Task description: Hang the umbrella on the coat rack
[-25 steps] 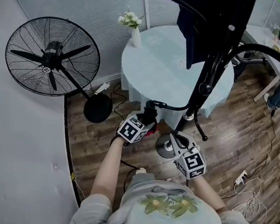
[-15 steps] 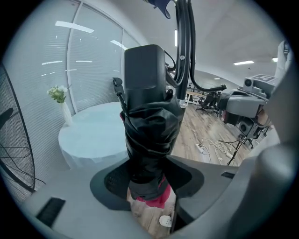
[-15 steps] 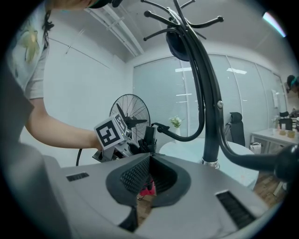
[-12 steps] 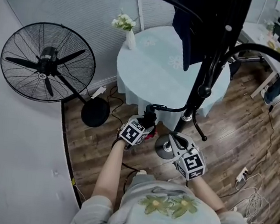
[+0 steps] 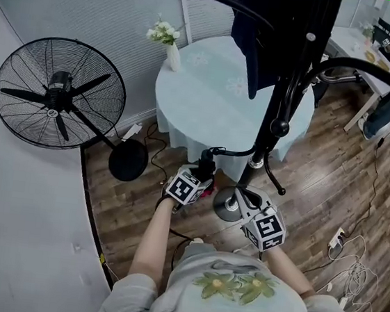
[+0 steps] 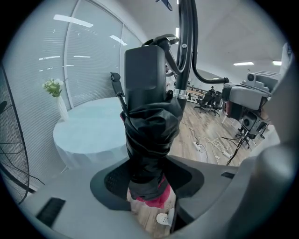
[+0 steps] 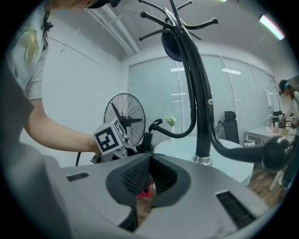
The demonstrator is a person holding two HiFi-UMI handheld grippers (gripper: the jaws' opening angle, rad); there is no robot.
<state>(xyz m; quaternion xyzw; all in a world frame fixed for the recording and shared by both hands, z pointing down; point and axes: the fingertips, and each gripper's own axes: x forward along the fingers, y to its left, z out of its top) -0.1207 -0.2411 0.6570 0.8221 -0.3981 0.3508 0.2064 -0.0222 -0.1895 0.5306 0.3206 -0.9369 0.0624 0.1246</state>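
In a wood-floored room by a round table, the left gripper pinches the folded umbrella upright, handle just beside the low hook of the coat rack, seemingly to catch it there, while the right gripper hangs nearby, jaws pressed together, empty.

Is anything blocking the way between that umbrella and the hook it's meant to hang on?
Nothing visible does. The umbrella, gripped in the left tongs, sits just below the low curved hook, with only open air between them.

Blk fan left of rnd table w/ flower vase
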